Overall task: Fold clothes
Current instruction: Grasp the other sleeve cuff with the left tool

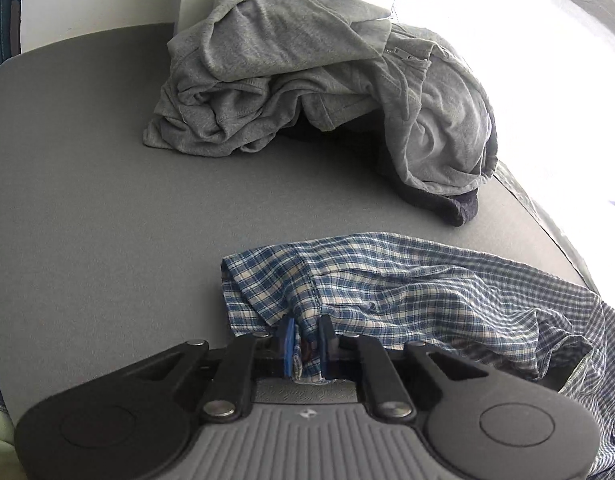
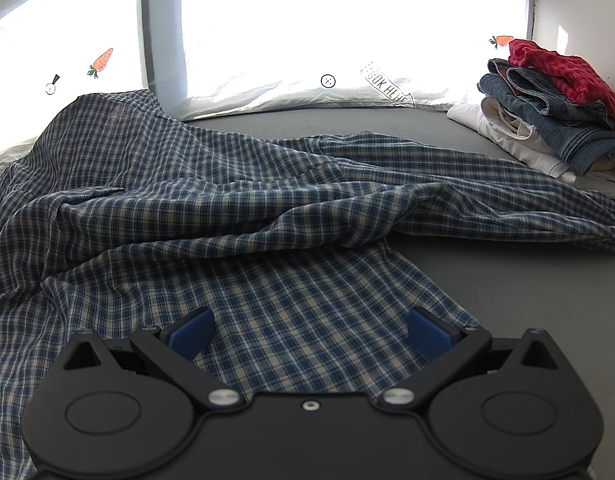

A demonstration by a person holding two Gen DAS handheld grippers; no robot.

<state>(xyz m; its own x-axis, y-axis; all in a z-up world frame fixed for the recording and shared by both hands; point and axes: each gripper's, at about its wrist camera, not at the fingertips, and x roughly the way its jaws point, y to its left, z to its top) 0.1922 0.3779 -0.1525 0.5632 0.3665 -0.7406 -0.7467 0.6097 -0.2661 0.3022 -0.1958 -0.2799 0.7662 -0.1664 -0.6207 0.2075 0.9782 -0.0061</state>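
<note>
A blue and white plaid shirt [image 1: 387, 280] lies crumpled on the grey table [image 1: 87, 200]. My left gripper [image 1: 306, 334] is shut on a bunched edge of the plaid shirt, with cloth pinched between its blue pads. In the right wrist view the same plaid shirt [image 2: 227, 208] spreads in wrinkles across the table [image 2: 527, 300]. My right gripper [image 2: 309, 334] is open, its blue pads wide apart just above a flat part of the shirt near the hem.
A heap of grey clothes [image 1: 315, 72] over a dark garment [image 1: 447, 204] sits at the back of the table. A stack of folded clothes [image 2: 555, 120], red, denim and white, stands at the back right. A white printed curtain [image 2: 307, 40] hangs behind.
</note>
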